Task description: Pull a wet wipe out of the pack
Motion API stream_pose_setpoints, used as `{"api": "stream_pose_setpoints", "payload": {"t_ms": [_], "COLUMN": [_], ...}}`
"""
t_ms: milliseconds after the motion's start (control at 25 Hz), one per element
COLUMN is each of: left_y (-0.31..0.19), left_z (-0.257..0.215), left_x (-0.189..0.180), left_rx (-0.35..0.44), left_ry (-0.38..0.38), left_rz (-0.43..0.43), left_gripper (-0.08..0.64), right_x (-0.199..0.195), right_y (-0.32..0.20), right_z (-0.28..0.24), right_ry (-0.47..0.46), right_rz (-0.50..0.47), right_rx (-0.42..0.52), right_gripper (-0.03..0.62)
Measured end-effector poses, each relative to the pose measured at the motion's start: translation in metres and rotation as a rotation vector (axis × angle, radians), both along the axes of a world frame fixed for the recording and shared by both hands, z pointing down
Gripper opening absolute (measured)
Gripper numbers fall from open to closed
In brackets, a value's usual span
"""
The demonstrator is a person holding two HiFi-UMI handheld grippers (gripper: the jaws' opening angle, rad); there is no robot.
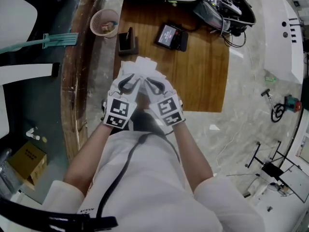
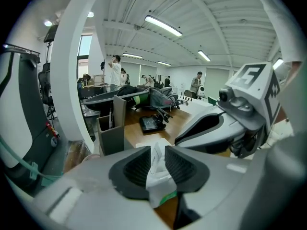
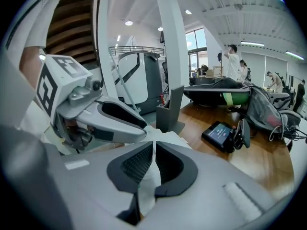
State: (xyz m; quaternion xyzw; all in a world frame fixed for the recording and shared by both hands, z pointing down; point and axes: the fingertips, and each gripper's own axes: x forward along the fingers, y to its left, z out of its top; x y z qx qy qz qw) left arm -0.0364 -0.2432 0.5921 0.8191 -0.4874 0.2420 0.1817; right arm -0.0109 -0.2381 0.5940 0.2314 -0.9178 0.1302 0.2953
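I hold both grippers close together over the wooden table (image 1: 203, 76), with a white wet wipe pack (image 1: 141, 67) at their tips. In the left gripper view the crumpled white pack with a green print (image 2: 160, 188) sits between the jaws of my left gripper (image 2: 157, 164), (image 1: 126, 84). A gap shows between the pads, which do not press on it. My right gripper (image 3: 153, 164), (image 1: 154, 86) is shut on a thin white flap (image 3: 146, 190) of the pack, which hangs below the pads. Whether a wipe sticks out is hidden.
At the table's far side stand a black holder (image 1: 127, 42) and a small device with a lit screen (image 1: 170, 35). A pink basket (image 1: 104, 23) sits at the left edge. Dark bags and cables (image 1: 227, 6) lie at the back. A cardboard box (image 1: 28, 162) is on the floor.
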Motion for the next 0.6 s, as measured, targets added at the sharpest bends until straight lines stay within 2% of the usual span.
{"api": "stream_pose_setpoints", "payload": {"t_ms": [200, 360, 520, 600], "left_y": [-0.002, -0.003, -0.002, 0.0], "left_z": [0.001, 0.002, 0.012, 0.017], "left_x": [-0.008, -0.018, -0.035, -0.04], "left_rx": [-0.007, -0.023, -0.076, -0.107], "left_ry": [0.013, 0.043, 0.112, 0.145], "left_rz": [-0.037, -0.067, -0.149, -0.175], "left_gripper": [0.008, 0.005, 0.005, 0.005], "right_x": [-0.005, -0.009, -0.012, -0.014], "right_y": [-0.002, -0.003, -0.001, 0.002], "right_z": [-0.002, -0.005, -0.005, -0.002], "right_ry": [-0.005, -0.009, -0.006, 0.002], "right_rz": [-0.002, 0.004, 0.005, -0.003], "right_rx": [-0.001, 0.0, -0.01, -0.026], "right_gripper": [0.025, 0.025, 0.025, 0.051]}}
